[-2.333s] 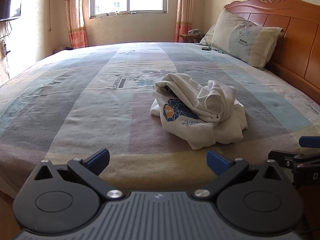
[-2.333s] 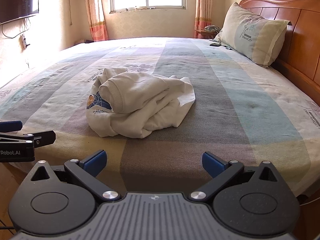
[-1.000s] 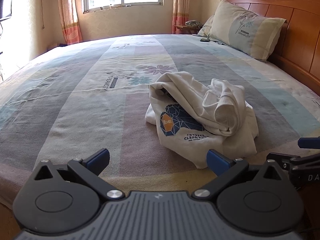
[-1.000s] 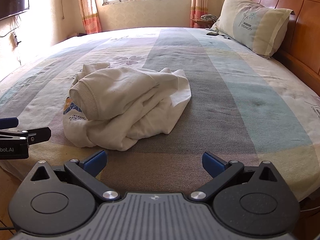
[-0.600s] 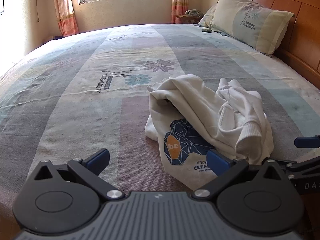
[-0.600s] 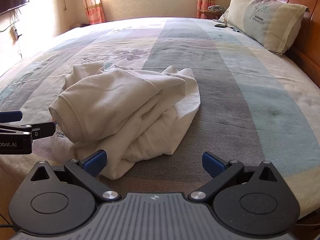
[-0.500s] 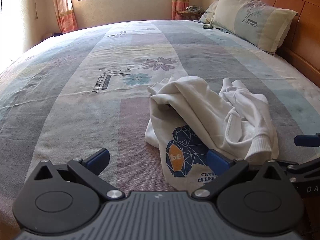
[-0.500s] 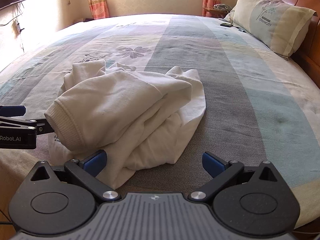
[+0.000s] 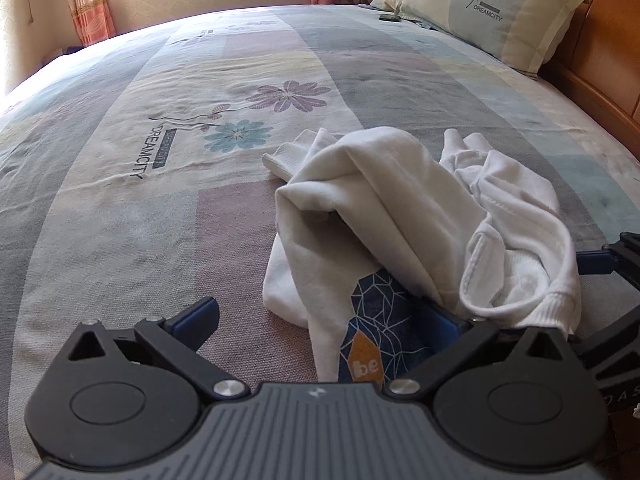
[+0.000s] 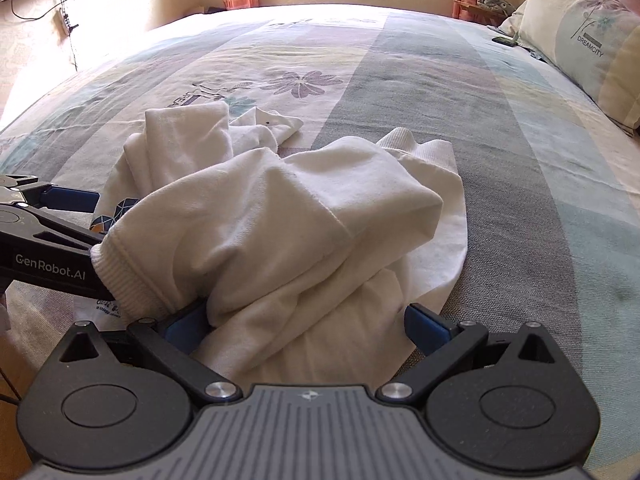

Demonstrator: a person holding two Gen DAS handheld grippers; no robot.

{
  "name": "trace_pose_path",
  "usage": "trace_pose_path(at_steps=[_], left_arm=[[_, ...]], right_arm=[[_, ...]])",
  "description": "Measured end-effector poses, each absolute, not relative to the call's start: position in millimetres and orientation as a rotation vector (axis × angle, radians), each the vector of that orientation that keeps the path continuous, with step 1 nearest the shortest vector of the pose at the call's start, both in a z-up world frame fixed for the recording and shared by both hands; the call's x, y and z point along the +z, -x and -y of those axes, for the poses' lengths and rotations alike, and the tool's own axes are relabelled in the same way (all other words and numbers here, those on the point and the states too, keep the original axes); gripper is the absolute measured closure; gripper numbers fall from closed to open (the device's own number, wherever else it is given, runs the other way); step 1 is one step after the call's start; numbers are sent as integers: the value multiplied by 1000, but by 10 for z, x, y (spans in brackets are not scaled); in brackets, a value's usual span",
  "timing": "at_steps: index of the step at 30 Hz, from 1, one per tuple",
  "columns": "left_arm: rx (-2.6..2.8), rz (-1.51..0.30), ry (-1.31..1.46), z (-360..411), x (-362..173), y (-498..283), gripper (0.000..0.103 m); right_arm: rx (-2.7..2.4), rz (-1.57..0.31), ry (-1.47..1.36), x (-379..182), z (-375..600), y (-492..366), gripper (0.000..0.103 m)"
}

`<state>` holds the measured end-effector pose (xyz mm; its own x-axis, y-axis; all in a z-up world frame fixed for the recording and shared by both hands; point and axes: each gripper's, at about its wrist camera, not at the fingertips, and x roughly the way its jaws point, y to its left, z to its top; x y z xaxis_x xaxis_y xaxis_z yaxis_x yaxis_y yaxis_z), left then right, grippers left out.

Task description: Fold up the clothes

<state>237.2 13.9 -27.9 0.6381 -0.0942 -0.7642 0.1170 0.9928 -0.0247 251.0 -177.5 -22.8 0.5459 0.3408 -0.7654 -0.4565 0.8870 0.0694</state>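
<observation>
While both left tongs (image 9: 326,318) and right tongs (image 10: 308,326) gape wide, gripping nothing, a crumpled white sweatshirt (image 10: 288,224) lies between their fingers on the bed (image 9: 120,200).

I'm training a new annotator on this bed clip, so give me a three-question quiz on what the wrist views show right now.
1. True or false: the white sweatshirt lies in a crumpled heap on the bedsheet.
2. Multiple choice: the left tool and right tool are
A. both shut on cloth
B. both open, their fingers either side of the heap's near edge
C. one open, one shut
3. Fill in: the word printed on the pillow is ____.

Key: 1 true; 2 B; 3 DREAMCITY
</observation>
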Motion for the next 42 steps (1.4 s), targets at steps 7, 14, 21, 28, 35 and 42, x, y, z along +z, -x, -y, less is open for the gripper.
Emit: trace_pose_path(at_steps=[7, 14, 21, 28, 35, 42], left_arm=[[-213, -916, -16, -262, -260, -2482, 0], [-278, -890, -123, -345, -62, -2574, 1], [-302, -811, -129, -596, 76, -3023, 1], [-306, -773, -115, -634, 130, -3391, 1], [-384, -858, -137, -550, 3, -3262, 1], [-307, -878, -153, -488, 120, -3104, 1]], right_arm=[[471, -843, 256, -210, 1681, -2434, 0], [445, -892, 346, -45, 1511, -2539, 0], [407, -841, 442, 243, 1260, -2633, 0], [259, -793, 338, 446, 1264, -2881, 0], [253, -820, 314, 405, 1323, -2800, 0], [388, -819, 297, 468, 1669, -2639, 0]])
